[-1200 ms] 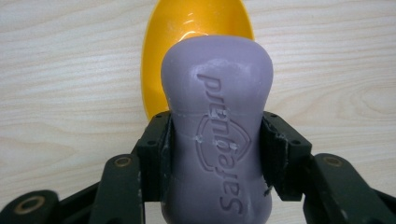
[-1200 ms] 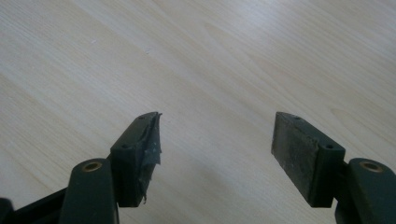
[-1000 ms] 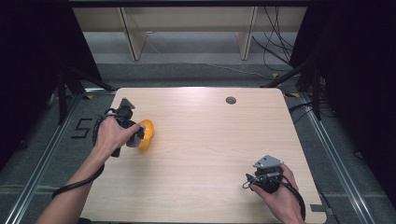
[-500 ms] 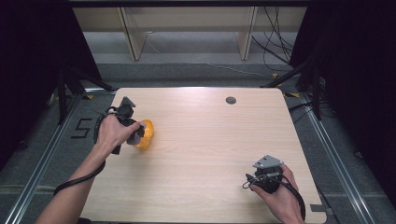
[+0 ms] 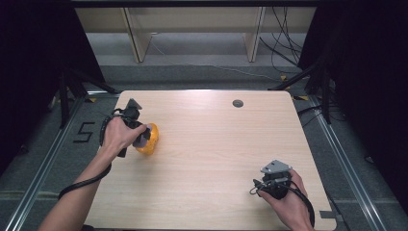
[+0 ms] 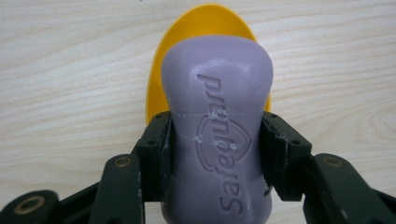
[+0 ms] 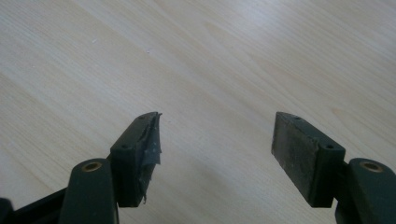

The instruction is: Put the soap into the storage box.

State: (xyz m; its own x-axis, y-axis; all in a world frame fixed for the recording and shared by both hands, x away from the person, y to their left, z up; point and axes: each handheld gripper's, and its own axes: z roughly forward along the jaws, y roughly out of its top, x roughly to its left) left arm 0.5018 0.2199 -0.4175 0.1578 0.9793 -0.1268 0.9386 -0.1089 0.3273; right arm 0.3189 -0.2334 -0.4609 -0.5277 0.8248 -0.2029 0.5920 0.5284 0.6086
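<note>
The left gripper (image 6: 215, 140) is pinching a lilac soap bar (image 6: 217, 121) across its waist, directly over a yellow dish (image 6: 205, 28) near the tabletop's (image 5: 216, 144) left edge. Whether the bar is resting in the dish or hanging just above it is unclear. Embossed lettering, seen inverted, appears to be reading "Safeguard". The right gripper (image 7: 215, 144) is idling, jaws spread and empty, near the front right corner.

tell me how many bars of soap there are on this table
1. A purple soap bar is clamped in the left gripper, right over the yellow dish at the table's left side. The right gripper holds nothing. The hand hides part of the dish.
</note>
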